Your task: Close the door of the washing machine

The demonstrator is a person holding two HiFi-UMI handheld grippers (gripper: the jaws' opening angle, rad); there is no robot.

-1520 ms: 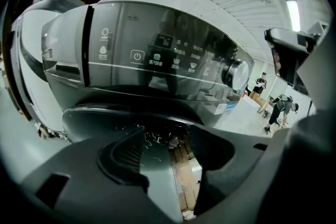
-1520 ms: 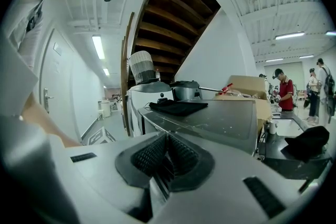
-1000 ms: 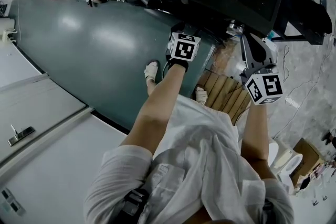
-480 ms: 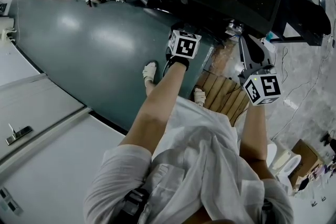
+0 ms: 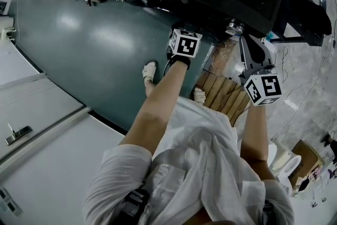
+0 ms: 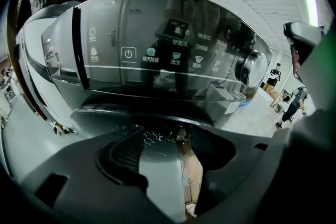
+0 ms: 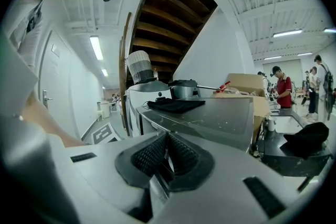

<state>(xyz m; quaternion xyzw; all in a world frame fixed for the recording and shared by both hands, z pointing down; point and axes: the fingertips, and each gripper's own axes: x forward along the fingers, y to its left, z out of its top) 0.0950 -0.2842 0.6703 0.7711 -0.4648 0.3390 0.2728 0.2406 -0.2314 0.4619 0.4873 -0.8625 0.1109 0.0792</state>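
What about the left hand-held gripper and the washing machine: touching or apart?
Cannot tell. Left gripper view: the left hand-held gripper is open, close under the washing machine; neither contact nor gap shows plainly.

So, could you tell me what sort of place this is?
Probably a workshop or test hall, not a home: a washing machine, the underside of a wooden staircase, a cardboard box, and people standing beyond.

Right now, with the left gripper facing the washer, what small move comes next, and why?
Probably ease the left gripper forward against the dark curved rim under the control panel, likely the door, and push. Its jaws stand apart with nothing between, and it faces that panel; the right gripper is shut and looks across a machine top.
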